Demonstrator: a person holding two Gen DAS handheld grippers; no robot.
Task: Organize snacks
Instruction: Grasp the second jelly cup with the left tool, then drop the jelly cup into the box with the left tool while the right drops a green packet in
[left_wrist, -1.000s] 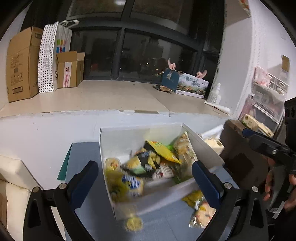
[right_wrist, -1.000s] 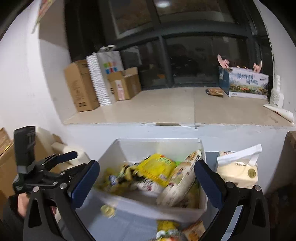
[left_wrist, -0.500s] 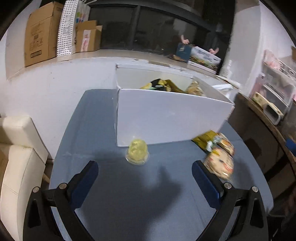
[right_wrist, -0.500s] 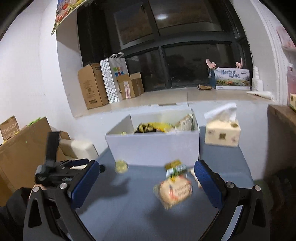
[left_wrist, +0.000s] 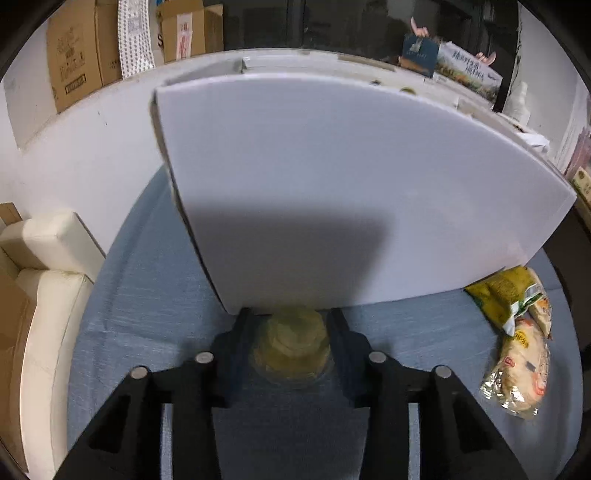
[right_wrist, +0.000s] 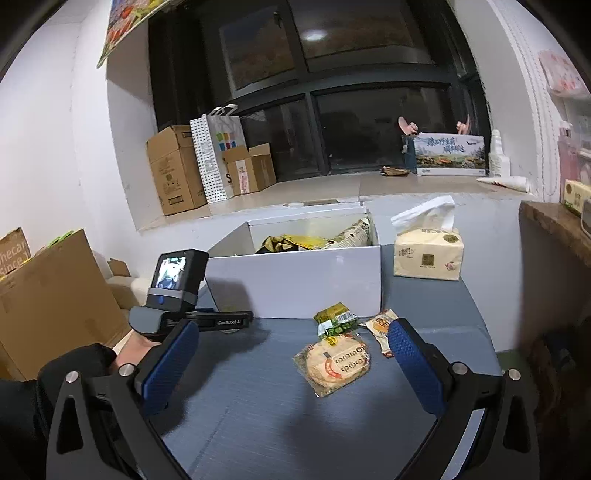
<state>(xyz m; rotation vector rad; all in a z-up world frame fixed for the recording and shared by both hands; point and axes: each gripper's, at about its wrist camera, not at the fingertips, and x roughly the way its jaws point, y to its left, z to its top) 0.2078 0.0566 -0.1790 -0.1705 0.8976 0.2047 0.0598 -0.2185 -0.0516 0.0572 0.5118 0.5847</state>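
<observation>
One white box (right_wrist: 295, 284), one jelly cup (left_wrist: 291, 345), three loose snack packets (right_wrist: 338, 363), one tissue pack (right_wrist: 428, 254), three cardboard boxes (right_wrist: 173, 170) on the sill.

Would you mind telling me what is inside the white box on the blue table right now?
In the right wrist view, the white box shows snack packets poking above its rim: a dark-and-yellow one and a pale patterned one. Its front wall hides everything lower down; the left wrist view shows only that wall.

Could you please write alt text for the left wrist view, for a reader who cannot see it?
The left gripper has just closed around a small yellow jelly cup on the blue tablecloth, right before a white box. Two snack bags lie to the right.
</observation>
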